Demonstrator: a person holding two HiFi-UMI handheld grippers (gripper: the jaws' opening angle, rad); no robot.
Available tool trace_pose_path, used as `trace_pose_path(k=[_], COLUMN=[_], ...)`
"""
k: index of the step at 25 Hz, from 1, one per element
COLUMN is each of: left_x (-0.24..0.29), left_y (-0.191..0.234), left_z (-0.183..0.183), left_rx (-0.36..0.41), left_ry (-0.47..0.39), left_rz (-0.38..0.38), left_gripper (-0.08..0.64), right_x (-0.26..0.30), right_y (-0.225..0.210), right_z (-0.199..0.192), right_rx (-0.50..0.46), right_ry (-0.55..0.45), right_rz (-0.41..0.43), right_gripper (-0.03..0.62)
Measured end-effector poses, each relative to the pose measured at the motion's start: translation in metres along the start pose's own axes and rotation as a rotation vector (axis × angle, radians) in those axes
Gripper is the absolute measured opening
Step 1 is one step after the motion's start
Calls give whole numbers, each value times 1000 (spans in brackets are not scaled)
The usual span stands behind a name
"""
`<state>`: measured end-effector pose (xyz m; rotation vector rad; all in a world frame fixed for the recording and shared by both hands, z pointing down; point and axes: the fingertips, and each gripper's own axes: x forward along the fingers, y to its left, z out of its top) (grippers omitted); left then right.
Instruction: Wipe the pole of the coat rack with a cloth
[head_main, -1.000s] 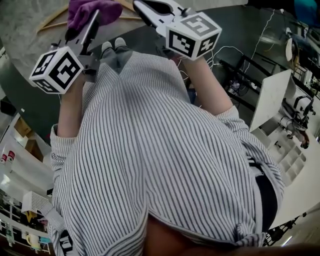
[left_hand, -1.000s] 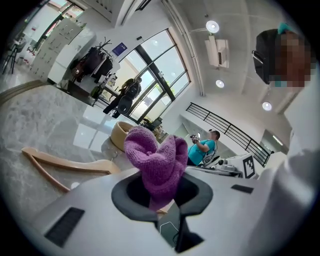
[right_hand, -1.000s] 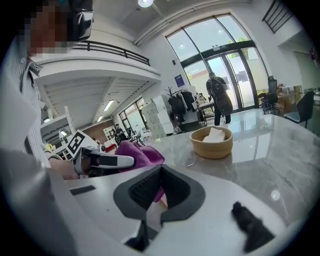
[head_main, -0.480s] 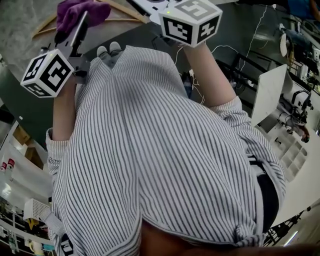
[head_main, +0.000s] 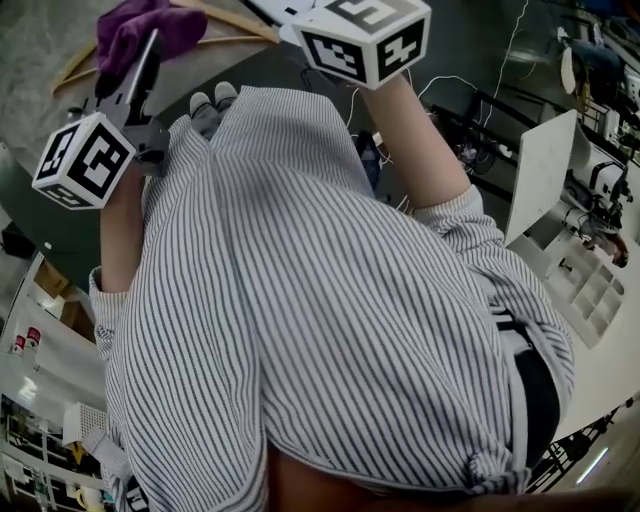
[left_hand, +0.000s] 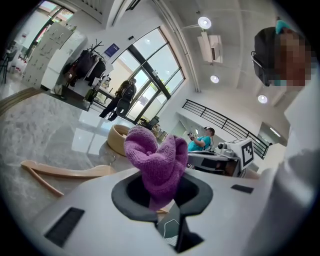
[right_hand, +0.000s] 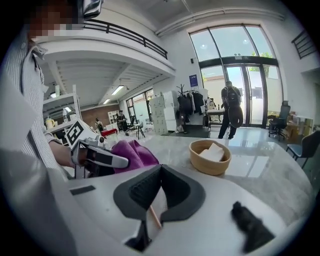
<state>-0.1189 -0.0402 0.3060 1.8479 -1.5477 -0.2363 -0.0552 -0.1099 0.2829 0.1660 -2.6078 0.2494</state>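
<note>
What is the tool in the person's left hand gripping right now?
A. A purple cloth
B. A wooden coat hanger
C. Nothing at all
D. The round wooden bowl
A: in the left gripper view, the purple cloth bunches up from between the jaws of the left gripper, which are closed on it, while the wooden hanger lies untouched on the table beyond.

Purple cloth (left_hand: 155, 160) fuzzy knit; hanger (left_hand: 65, 172) smooth wood; tabletop (left_hand: 40, 131) glossy marble

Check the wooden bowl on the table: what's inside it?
A white block-like piece sits inside the wooden bowl. Anything beneath it is hidden by the bowl's wall.
</note>
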Motion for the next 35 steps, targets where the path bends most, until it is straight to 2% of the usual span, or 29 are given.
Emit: trace_pose_path(k=[6,14,19,26,35], left_x=[-2,-6,0,-1,2], left_y=[6,11,4,8,8], left_z=[-4,-10,-13,-12,-18], left_rx=[-5,-15,-25,-32,-46], left_ry=[14,25,27,20,42], left_rz=[14,40,23,12,12], left_gripper=[71,71,71,71,71], right_x=[4,4,0,10,16], right_y=[5,12,8,14,17], right_z=[-7,-12,-14,-12,-31], right_rx=[-114,-149,-129,-30,43], right_ry=[41,53,31,-70,-46], right_rz=[-39,-24,-50,-122,-84], right_gripper=[15,15,15,15,15])
